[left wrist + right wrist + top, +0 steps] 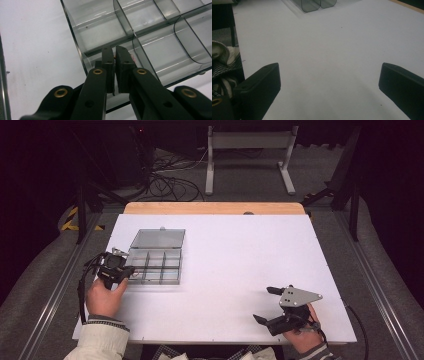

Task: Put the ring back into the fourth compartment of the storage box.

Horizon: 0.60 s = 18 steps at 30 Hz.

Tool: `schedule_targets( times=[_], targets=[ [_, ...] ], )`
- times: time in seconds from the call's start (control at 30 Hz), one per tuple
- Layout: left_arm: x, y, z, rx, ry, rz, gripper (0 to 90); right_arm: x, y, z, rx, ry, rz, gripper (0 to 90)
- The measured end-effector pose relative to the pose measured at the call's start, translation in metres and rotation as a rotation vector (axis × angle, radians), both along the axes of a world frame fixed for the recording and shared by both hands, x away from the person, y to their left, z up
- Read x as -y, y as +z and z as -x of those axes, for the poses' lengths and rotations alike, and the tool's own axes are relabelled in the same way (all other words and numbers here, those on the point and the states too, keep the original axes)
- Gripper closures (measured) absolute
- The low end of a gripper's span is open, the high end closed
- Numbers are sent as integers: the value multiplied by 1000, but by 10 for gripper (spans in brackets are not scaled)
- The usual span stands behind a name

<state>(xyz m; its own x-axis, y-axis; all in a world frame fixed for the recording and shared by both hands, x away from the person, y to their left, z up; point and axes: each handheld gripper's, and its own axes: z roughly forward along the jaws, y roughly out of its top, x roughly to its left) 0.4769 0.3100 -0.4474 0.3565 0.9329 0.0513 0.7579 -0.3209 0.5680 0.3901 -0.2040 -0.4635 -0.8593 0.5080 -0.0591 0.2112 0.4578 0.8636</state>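
Observation:
A clear grey compartment box (169, 281) lies open at the table's left, its lid (158, 239) folded back flat. My left gripper (131, 271) is at the box's near left corner. In the left gripper view its tips (115, 52) dip into a corner compartment of the box (160, 50), the jaws shut to a thin slit. A small pinkish speck (133, 58) shows beside one fingertip; whether anything is pinched is unclear. My right gripper (264, 304) hovers near the front right edge with its jaws wide apart (329, 75) over bare table.
The white table top (235, 255) has a wooden strip (215, 208) along its far edge. A metal frame (247, 155) and cables lie on the floor beyond. The box corner (310, 5) appears far off in the right gripper view.

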Motion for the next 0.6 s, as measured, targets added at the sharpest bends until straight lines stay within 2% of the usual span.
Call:
schedule_targets(
  times=[0.4,0.53,0.6],
  targets=[
    [1,-4,-4,-56,1,-40,861,0,0,0,0,0,0,43],
    [2,-5,-4,-36,-1,-42,847,0,0,0,1,0,0,43],
    [3,-5,-3,-28,-10,-37,800,0,0,0,0,0,0,43]
  ],
)
